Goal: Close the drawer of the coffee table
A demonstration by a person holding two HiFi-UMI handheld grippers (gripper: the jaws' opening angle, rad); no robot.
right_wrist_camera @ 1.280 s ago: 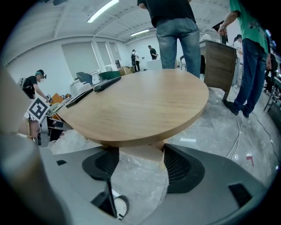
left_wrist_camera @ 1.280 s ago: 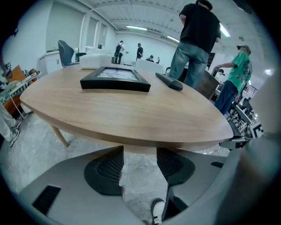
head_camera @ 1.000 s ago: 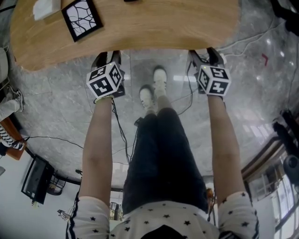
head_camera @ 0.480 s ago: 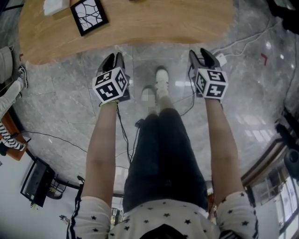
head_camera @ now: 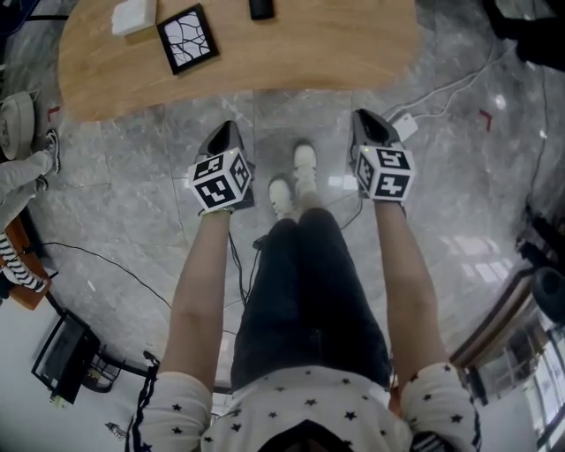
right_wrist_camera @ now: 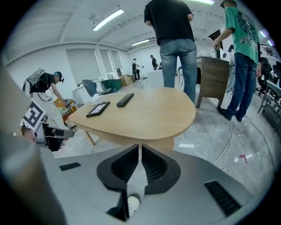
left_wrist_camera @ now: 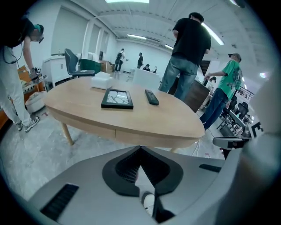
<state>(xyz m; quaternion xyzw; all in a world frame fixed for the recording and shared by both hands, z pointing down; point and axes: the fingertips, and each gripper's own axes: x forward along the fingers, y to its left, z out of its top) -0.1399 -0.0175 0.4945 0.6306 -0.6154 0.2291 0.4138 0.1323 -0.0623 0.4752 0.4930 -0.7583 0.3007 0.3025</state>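
The job looks done. In the left gripper view the drawer (left_wrist_camera: 131,135) shows only as a thin seam in the apron under the table (head_camera: 265,53) top, its front flush with the wood beside it. The seam is small and partly cut off by the gripper body, so this is a likely reading, not a sure one. Nothing seems left but to stand clear.

Both grippers hang over the floor (head_camera: 132,177) on the near side of the table, apart from its edge, one on either side of the person's shoes (head_camera: 296,172). The left gripper (head_camera: 226,131) has its jaws pressed together with nothing between them. The right gripper (head_camera: 366,116) has just been closing its jaws. They stand all but together, with only a hairline slit between them, and they hold nothing.

The table is light wood with a rounded outline and slim legs. A black frame (head_camera: 187,40), a white box (head_camera: 134,15) and a remote (head_camera: 260,9) lie on it. The floor is glossy grey marble, crossed by a cable (head_camera: 88,260). The room is a bright open workspace with strip lights, and several people stand beyond the table.
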